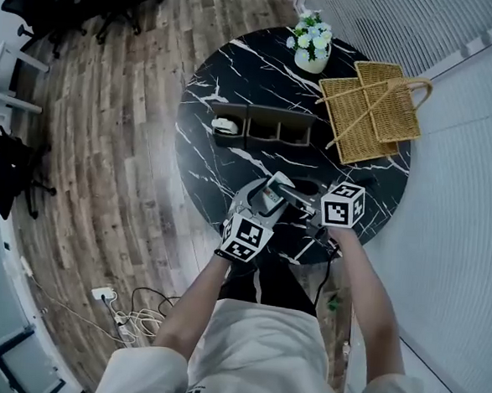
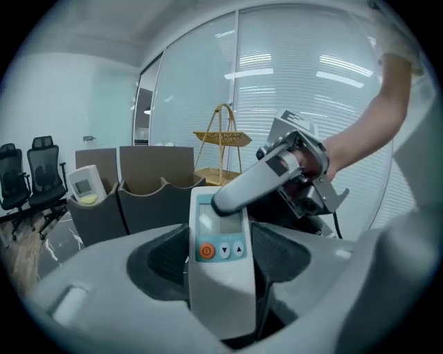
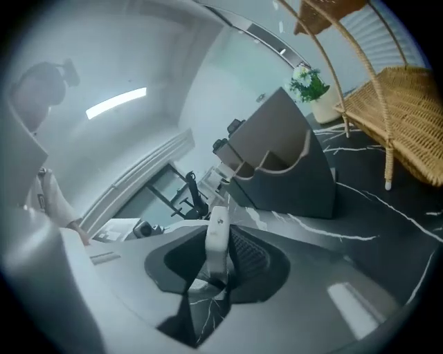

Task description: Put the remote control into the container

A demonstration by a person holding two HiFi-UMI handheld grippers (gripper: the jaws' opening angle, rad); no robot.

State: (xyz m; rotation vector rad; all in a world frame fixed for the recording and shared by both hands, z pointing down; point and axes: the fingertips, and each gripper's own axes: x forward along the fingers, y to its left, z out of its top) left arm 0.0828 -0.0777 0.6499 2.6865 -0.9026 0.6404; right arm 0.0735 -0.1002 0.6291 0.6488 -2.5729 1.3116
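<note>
- Where your two grippers meet over the near part of the table (image 1: pixel 229 73), the remote control (image 2: pixel 220 276) lies lengthwise in the left gripper (image 1: pixel 260 205), whose ribbed dark pads clamp its two long sides.
- The right gripper (image 1: pixel 292 192) reaches across from the right. Its jaws stand spread about the remote control's far end, with a gap showing on one side, and one grey finger lies over the screen.
- Both your forearms are bare and stretched forward, converging. The left gripper points away from you and the right one is turned sideways towards it.
- The remote control is a smooth, pale, slim slab with a small screen, a round orange button and two arrow keys.
- The container (image 1: pixel 271 141) stands well apart, farther back. It is dark, with three compartments and scalloped rims, and a second remote (image 1: pixel 226 125) sits in the left one.
- The table is round, of black stone veined with white.
- A woven wicker basket (image 1: pixel 374 112) and a white flower pot (image 1: pixel 311 60) stand at the far side.
</note>
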